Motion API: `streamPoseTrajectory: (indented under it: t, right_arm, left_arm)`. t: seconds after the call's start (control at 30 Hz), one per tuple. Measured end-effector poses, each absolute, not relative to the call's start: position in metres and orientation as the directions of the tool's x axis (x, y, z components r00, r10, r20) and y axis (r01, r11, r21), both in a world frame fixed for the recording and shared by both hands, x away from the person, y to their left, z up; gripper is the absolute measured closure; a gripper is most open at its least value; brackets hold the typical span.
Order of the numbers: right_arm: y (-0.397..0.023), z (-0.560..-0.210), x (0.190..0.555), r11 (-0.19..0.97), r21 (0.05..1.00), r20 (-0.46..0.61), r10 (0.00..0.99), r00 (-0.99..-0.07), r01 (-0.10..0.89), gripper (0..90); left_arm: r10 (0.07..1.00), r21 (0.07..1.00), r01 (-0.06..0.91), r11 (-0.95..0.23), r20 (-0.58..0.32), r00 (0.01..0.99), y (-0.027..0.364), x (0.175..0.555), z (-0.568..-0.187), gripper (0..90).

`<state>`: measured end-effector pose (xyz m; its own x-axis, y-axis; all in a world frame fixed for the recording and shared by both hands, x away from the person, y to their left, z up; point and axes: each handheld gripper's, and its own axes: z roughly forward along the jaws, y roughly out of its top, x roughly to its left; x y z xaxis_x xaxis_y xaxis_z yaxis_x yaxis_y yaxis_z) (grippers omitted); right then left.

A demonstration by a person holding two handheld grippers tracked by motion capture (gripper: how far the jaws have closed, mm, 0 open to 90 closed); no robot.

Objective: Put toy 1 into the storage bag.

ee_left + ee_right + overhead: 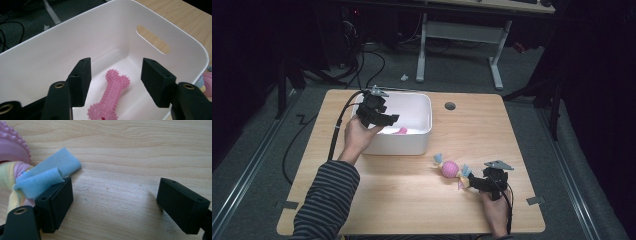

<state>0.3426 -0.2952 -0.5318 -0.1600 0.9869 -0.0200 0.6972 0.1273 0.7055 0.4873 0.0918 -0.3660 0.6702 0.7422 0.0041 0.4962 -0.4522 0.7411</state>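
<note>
A spiky pink bone toy (112, 95) lies on the floor of the white bin (62, 45). My left gripper (116, 67) hangs open above it, jaws apart and touching nothing. In the high view the left gripper (384, 120) sits over the bin's (402, 145) left side, with the pink bone (402, 131) showing inside. A candy-shaped toy (450, 169), a pink nubbed ball with blue and yellow cloth ends, lies on the table at front right. My right gripper (472, 182) rests open beside it. Its blue cloth strip (47, 173) drapes over one jaw of the right gripper (115, 195), and bare wood lies between the jaws.
The wooden table (412, 210) has a round cable hole (450, 106) right of the bin. Beyond the far edge stand a white desk frame (422, 45) and cables on the grey floor.
</note>
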Motion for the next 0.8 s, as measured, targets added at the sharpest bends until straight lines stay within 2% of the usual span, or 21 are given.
streamPoseTrajectory:
  t: [0.3, 0.8]
  right_arm:
    - [-0.295, -0.532, 0.343, 0.13, 0.705, -0.023, 0.987, -0.161, 0.697, 13.6]
    - [-0.295, -0.532, 0.342, 0.129, 0.705, -0.023, 0.987, -0.159, 0.698, 13.9]
  left_arm:
    - [0.739, 0.78, 0.474, -0.409, -0.022, 0.674, 0.105, 0.468, -0.347, 33.5]
    - [0.766, 0.818, 0.437, -0.373, 0.007, 0.643, 0.128, 0.443, -0.343, 32.4]
